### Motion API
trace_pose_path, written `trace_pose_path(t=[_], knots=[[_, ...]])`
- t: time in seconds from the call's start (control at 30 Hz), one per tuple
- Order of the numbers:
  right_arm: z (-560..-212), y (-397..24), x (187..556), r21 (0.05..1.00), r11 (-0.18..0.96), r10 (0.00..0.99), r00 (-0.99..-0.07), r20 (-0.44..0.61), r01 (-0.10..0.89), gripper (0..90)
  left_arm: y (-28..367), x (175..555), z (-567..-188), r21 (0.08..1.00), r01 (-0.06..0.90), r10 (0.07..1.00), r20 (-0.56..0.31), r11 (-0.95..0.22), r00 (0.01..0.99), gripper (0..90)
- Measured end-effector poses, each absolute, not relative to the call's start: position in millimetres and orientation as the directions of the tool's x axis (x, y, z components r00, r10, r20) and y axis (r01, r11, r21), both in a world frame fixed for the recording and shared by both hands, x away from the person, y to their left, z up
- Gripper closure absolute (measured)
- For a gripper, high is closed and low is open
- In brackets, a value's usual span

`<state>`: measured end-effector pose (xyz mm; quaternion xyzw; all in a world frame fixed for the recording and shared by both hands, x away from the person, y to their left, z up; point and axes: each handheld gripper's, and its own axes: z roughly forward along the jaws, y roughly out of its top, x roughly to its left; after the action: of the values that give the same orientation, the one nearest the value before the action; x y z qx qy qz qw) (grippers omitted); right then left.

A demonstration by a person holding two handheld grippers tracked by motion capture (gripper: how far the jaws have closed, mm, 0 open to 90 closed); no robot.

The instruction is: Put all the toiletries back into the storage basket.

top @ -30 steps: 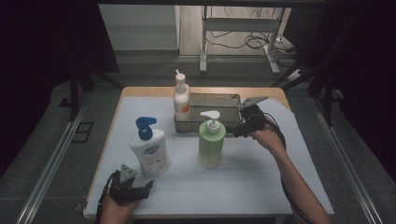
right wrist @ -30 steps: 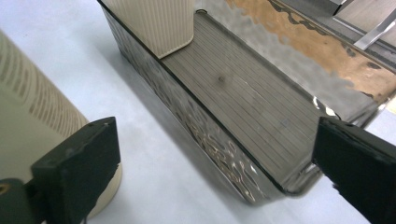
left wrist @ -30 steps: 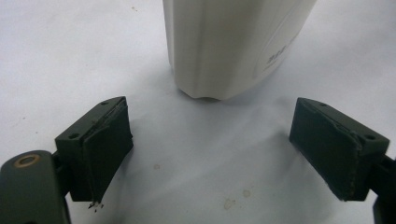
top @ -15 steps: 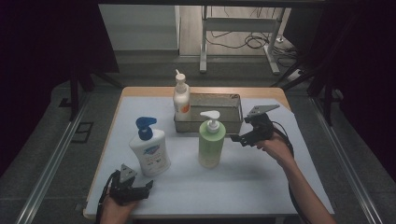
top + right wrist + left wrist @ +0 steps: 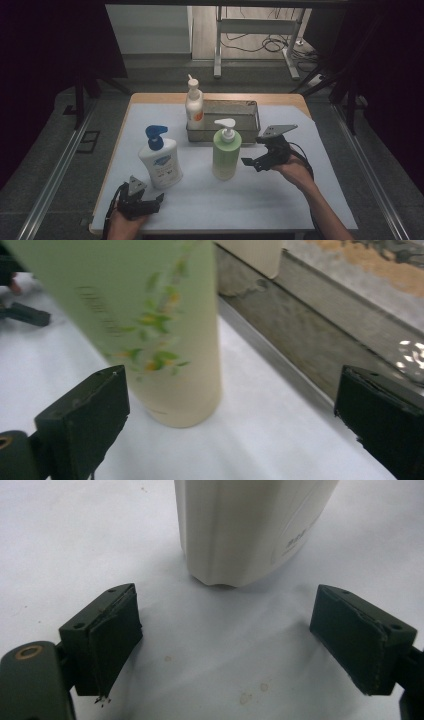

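Observation:
A green pump bottle [image 5: 226,150] stands upright mid-table, just in front of a metal tray [image 5: 250,107]. My right gripper [image 5: 251,162] hangs open right beside it, jaws pointing left at its lower body; the bottle [image 5: 150,325] looms close ahead of that gripper [image 5: 230,425], not between the jaws. A white bottle with a blue pump [image 5: 159,159] stands front left. My left gripper [image 5: 150,202] rests open near the table's front edge, just below that bottle's base [image 5: 245,530]. A white bottle with an orange label [image 5: 194,105] stands against the tray's left end.
The table is covered with a white sheet [image 5: 210,200]. The metal tray's long wall [image 5: 310,335] runs close behind the green bottle. Dark floor and rails flank the table, and a metal stand [image 5: 255,30] with cables is beyond it.
My right gripper has come down from beside the tray toward me and to the left, ending next to the green bottle's lower half. The left gripper has stayed put.

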<state>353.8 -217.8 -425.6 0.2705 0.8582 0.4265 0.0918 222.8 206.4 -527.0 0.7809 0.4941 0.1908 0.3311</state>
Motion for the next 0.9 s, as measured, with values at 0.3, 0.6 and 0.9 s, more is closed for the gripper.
trace_pose_path(t=[0.3,0.6,0.9], knots=[[-428,-204,345,0.781,0.493,0.504,-0.858,0.101,0.382,2.4,206,223,-527,0.706,0.646,0.898,-0.030,-0.292,0.439,12.5],[-427,-186,342,0.791,0.499,0.489,-0.869,0.080,0.354,2.5,206,223,-527,0.706,0.646,0.898,-0.029,-0.292,0.439,12.6],[-427,-169,345,0.797,0.503,0.479,-0.875,0.065,0.335,2.1,206,223,-527,0.706,0.645,0.898,-0.029,-0.292,0.439,12.6]])
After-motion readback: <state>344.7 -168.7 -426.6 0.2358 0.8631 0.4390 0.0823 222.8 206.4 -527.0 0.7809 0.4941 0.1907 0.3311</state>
